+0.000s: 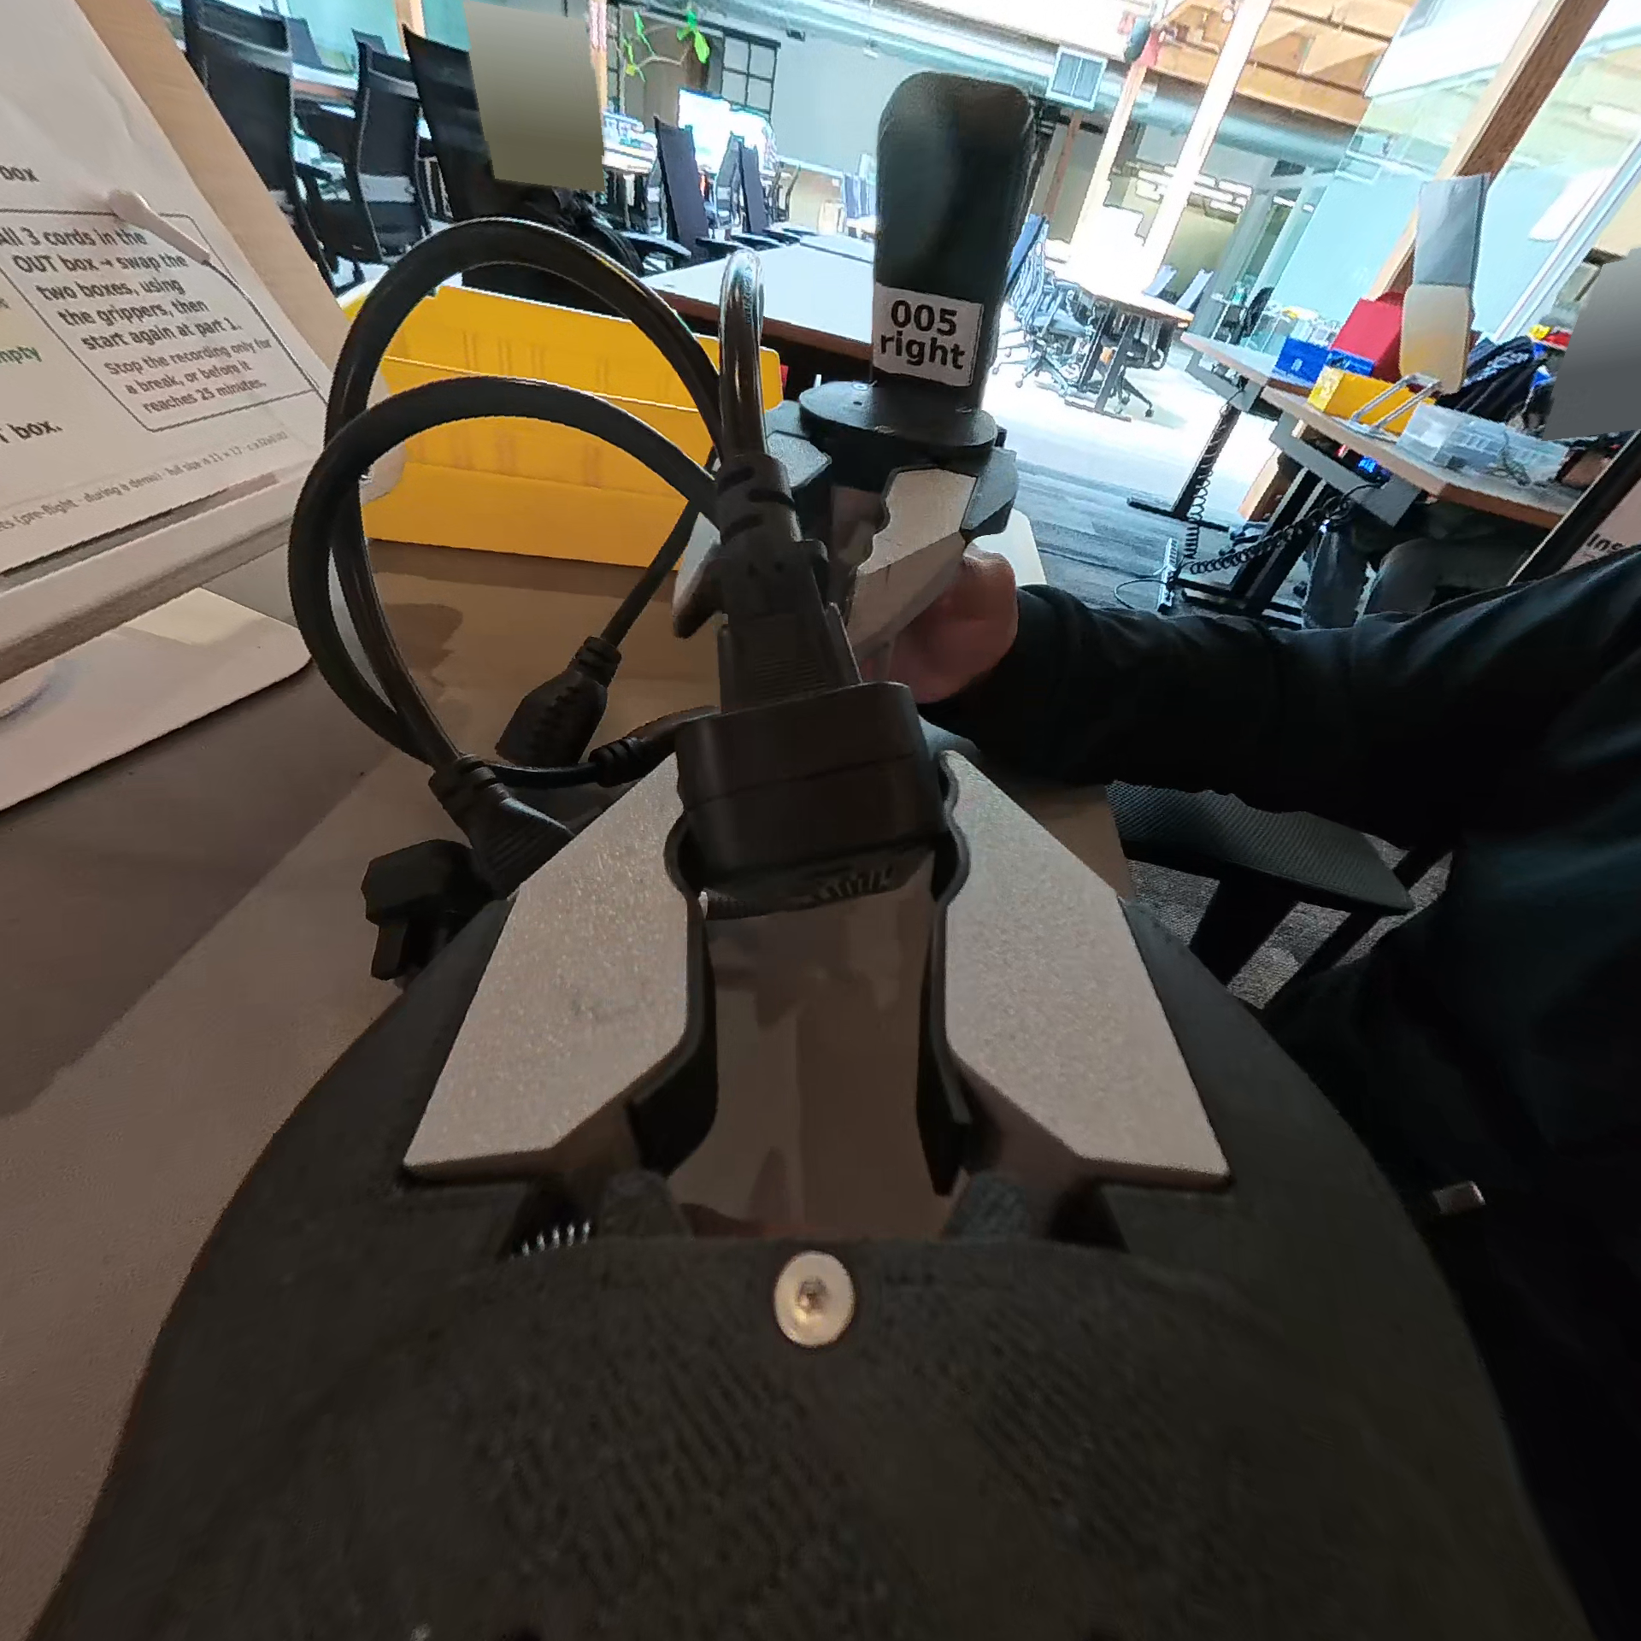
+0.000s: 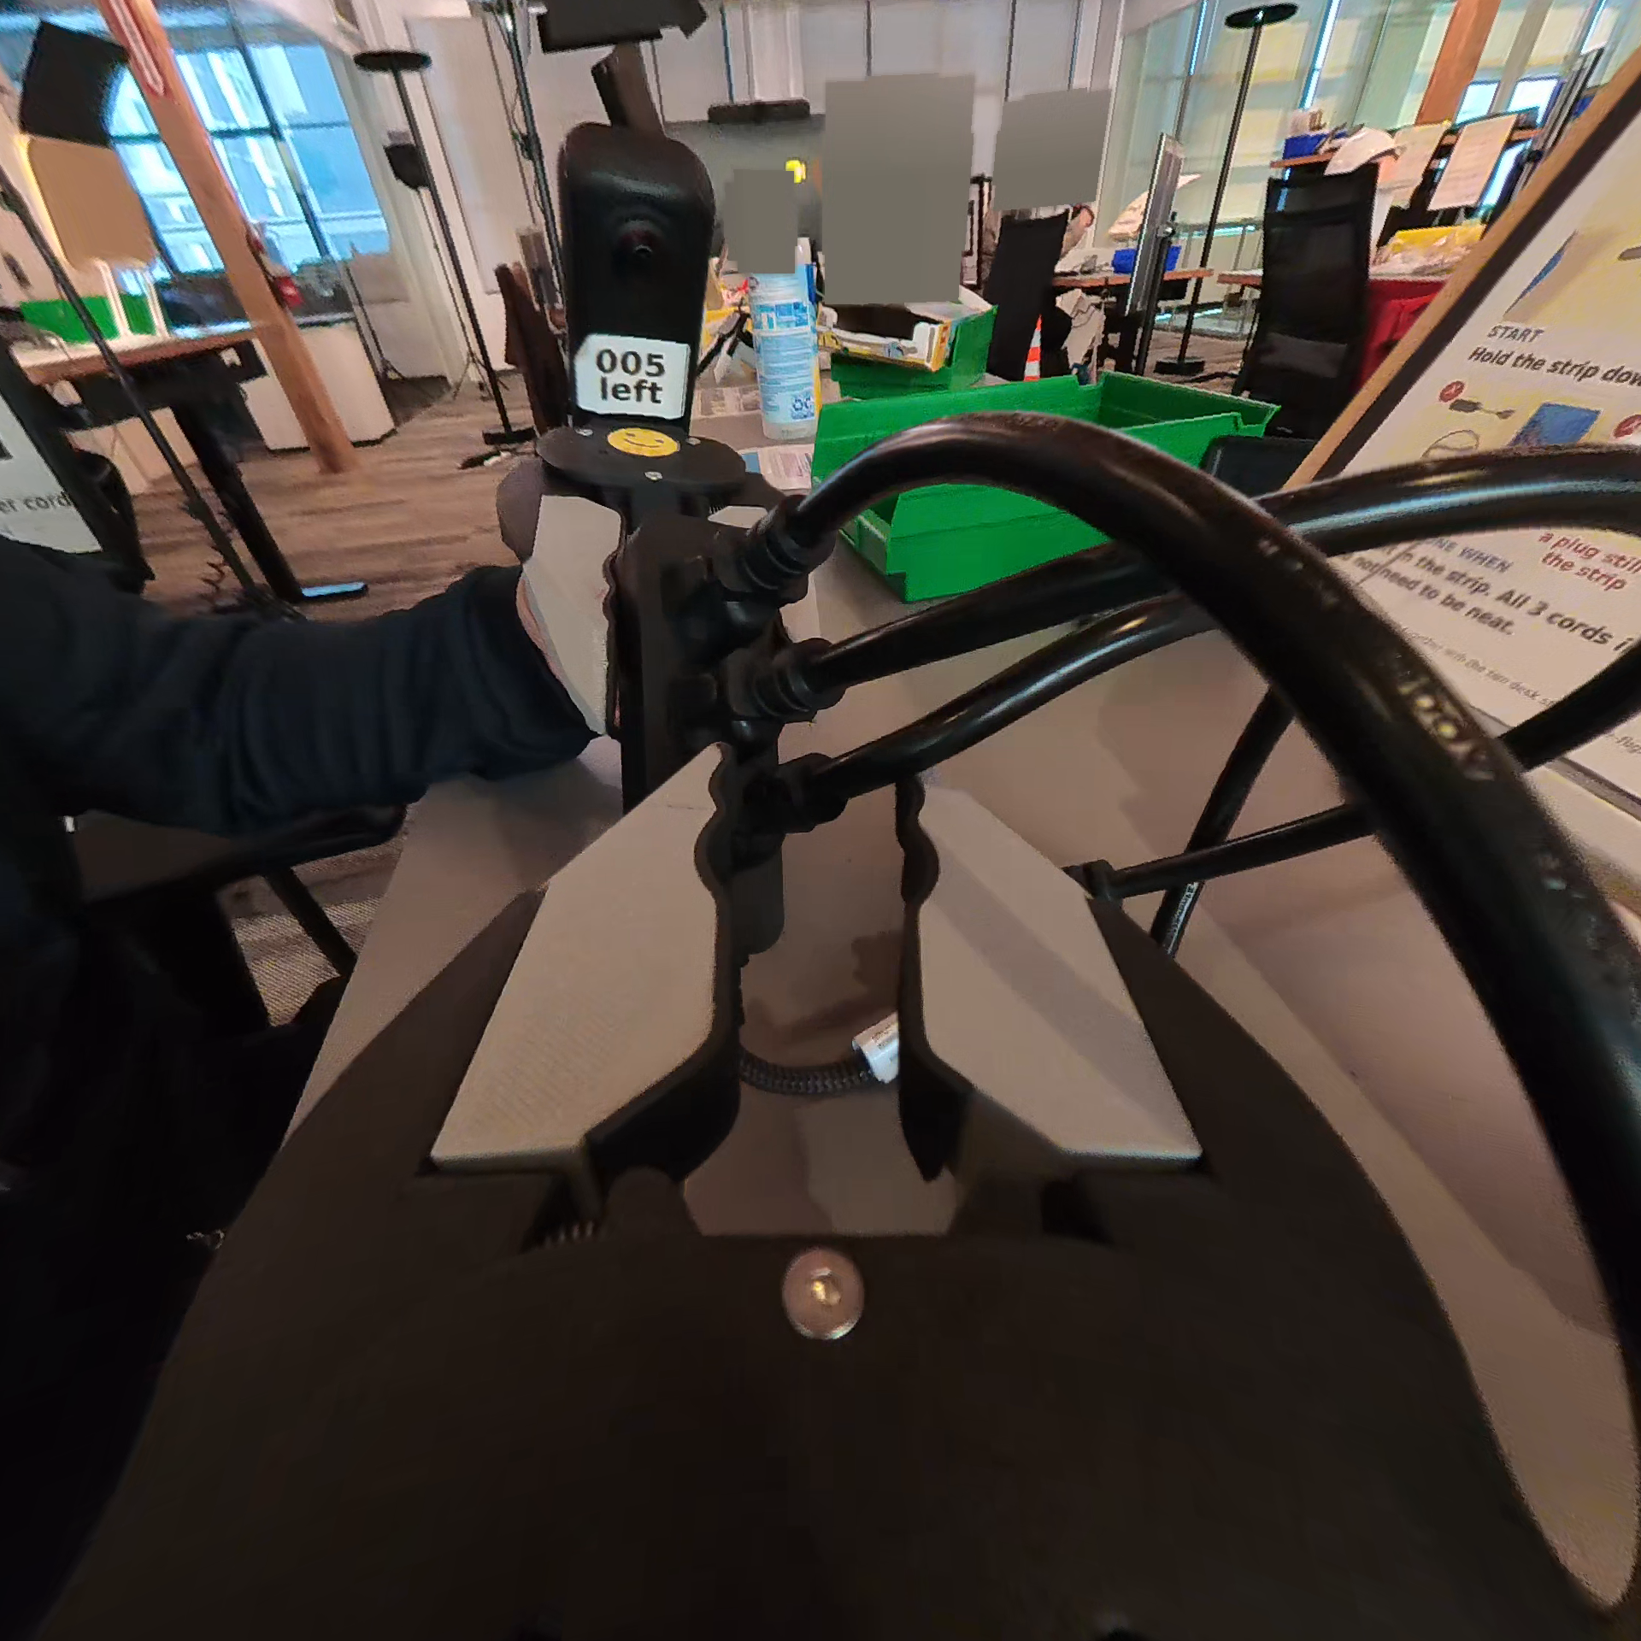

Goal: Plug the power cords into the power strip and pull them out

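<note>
At the left edge of the desk (image 1: 133,932) a white instruction board (image 1: 133,355) stands propped, with a yellow bin (image 1: 533,462) behind the work area toward the far edge. In front of the bin, loops of black power cords (image 1: 373,550) arc up from the strip and fall back to the desk, one loose plug (image 1: 555,701) hanging free among them.

The left tool (image 1: 812,835) is clenched on the end of the black power strip (image 1: 799,781), both pads pressing its sides. The strip stands on end, lifted off the desk rather than lying on it, probably so its socket face is offered to the other tool and cannot shift when a plug is pulled.

The right tool (image 2: 821,852) faces it from the opposite side. Its fingers flank a cord plug (image 2: 755,835) seated in the strip; the left finger touches the plug, while a clear gap shows at the right finger (image 2: 919,852), so the tool counts as released, not gripping. All three cords appear plugged in, stacked along the strip. A green bin (image 2: 1021,479) waits beyond, toward the desk's far right corner, likely for finished cords.
</note>
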